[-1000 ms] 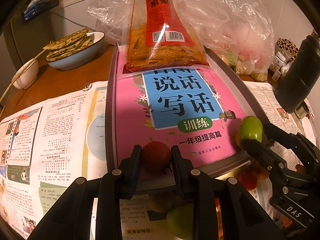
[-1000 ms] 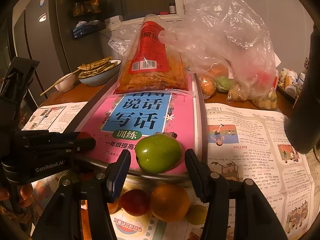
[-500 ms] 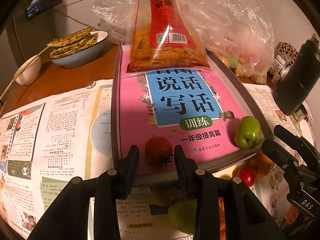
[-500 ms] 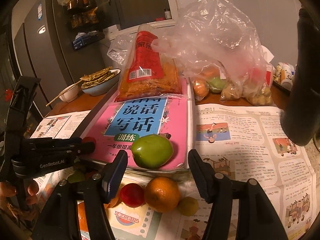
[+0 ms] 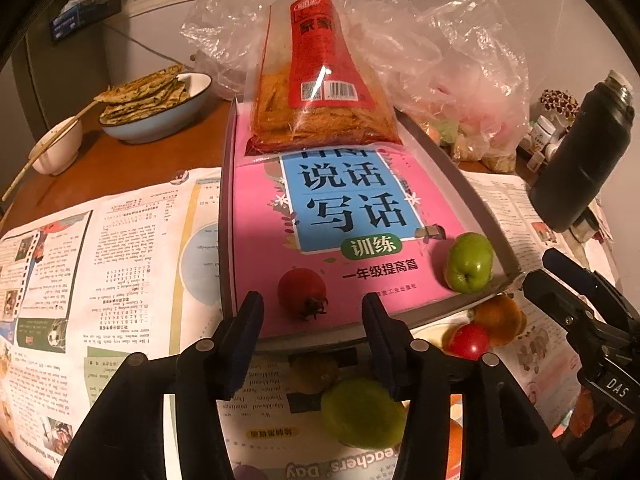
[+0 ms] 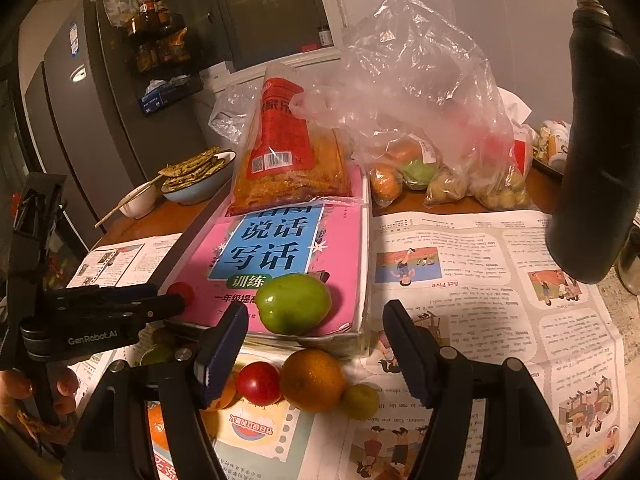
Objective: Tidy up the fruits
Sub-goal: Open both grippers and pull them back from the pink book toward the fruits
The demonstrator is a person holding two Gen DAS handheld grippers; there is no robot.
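While both claws hang over the near edge of the pink workbook (image 5: 340, 240), quick rundown:

left claw (image 5: 312, 312): jaws opening, spread apart, nothing pinched. Red tomato (image 5: 302, 292) right between the tips and a touch ahead, lying loose on the workbook cover, stem end facing back at the claw.

right claw (image 6: 316, 320): jaws opening too, wide apart, pads clear of everything. Green fruit (image 6: 294, 308) dead ahead between the tips, resting on the workbook's near right corner.

loose pile: just below and in front of the right claw on the newspaper (image 6: 480, 260) — small red tomato (image 6: 258, 382), orange (image 6: 312, 380), little yellow-green fruit (image 6: 360, 400), touching or nearly so. Another green fruit (image 5: 362, 412) under the left claw's right finger.

key relation: pile sits lower than the book edge and nearer the right claw; probably the closer hand for the orange. No real long axis on the round stuff, so approach angle barely matters.

stage (guess): both fruits look set down on the book, next pick not started.

background: snack bag (image 5: 320, 92) on the book's far end, plastic bag of produce (image 6: 432, 140) beyond, dark bottle (image 5: 580, 164) off to the right. Well clear of both claws.
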